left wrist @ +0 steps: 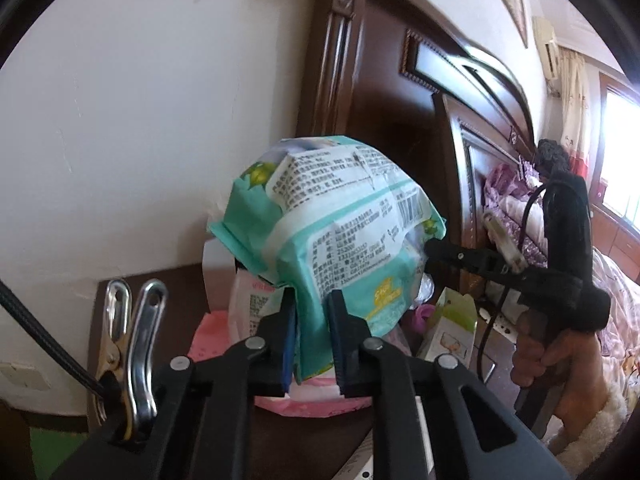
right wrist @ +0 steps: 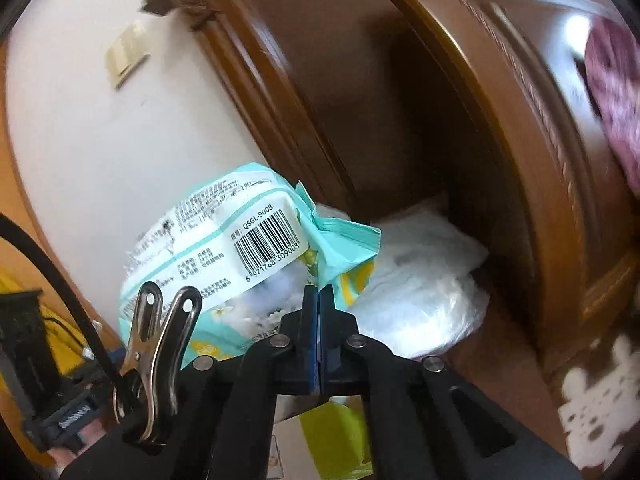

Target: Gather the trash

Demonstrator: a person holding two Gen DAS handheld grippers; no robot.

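A bedroom corner: white wall upper left, dark carved headboard (left wrist: 384, 92) upper right, cluttered brown counter (left wrist: 168, 292) below. Both grippers pinch one teal wipes packet (left wrist: 340, 236) at frame centre. The left gripper (left wrist: 312, 340) fingers clamp its lower edge; the right gripper (right wrist: 319, 320) fingers are pressed fully together on thin film at its end. That thin crinkled film could slip or tear if the hands pull apart.

The wet-wipes packet (left wrist: 332, 232) sits between both hand-held grippers — headboard (left wrist: 384, 92) behind, pink pack (left wrist: 208, 340) below.
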